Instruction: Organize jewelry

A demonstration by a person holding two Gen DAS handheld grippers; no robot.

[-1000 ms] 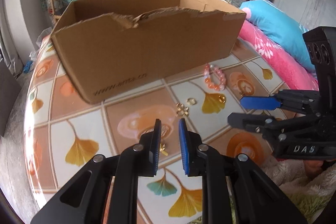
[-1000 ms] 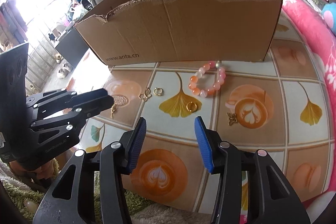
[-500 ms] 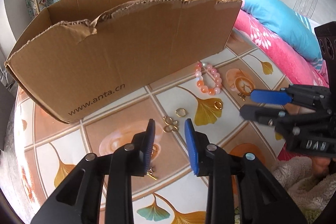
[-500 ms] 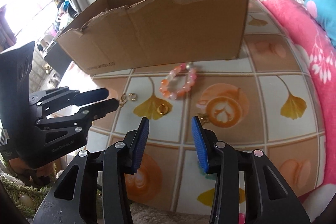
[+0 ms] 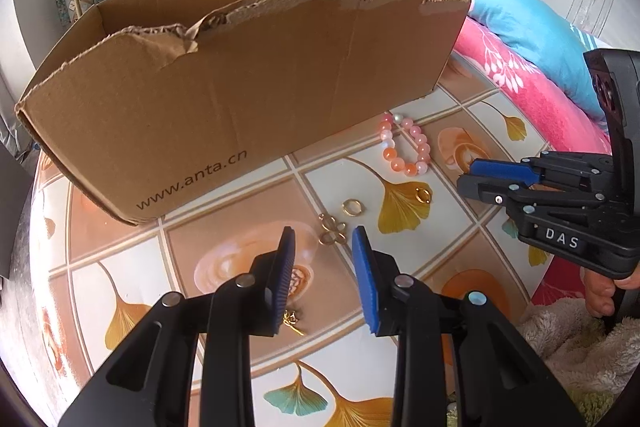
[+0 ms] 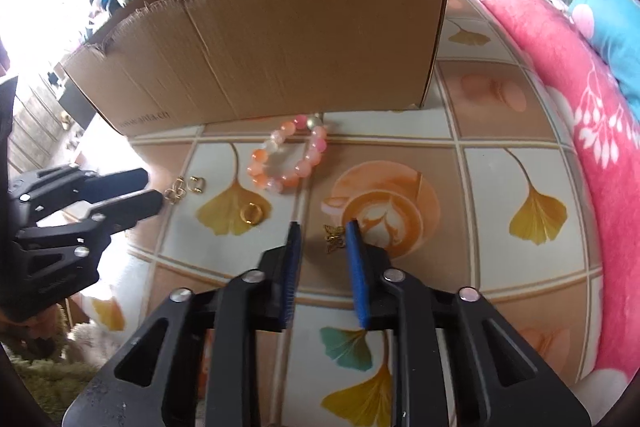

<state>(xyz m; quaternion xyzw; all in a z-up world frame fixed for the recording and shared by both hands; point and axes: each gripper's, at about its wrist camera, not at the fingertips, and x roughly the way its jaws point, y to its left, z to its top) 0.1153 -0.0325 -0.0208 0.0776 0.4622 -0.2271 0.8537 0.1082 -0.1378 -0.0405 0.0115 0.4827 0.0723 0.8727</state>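
Cardboard box (image 5: 248, 99) is seen standing on the patterned table (image 6: 500, 131). Jewelry is laid out in front of it: a pink bead bracelet (image 6: 286, 157), 2 gold rings, a gold clover charm (image 5: 332, 229). The left gripper (image 5: 324, 239) is held apart near the clover charm. The right gripper (image 6: 322, 231) is parted around a gold butterfly charm (image 6: 334, 238), contact unclear.

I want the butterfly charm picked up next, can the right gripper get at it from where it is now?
Probably yes: the right gripper is open, the gold butterfly charm lies between its fingertips, and nothing covers it.
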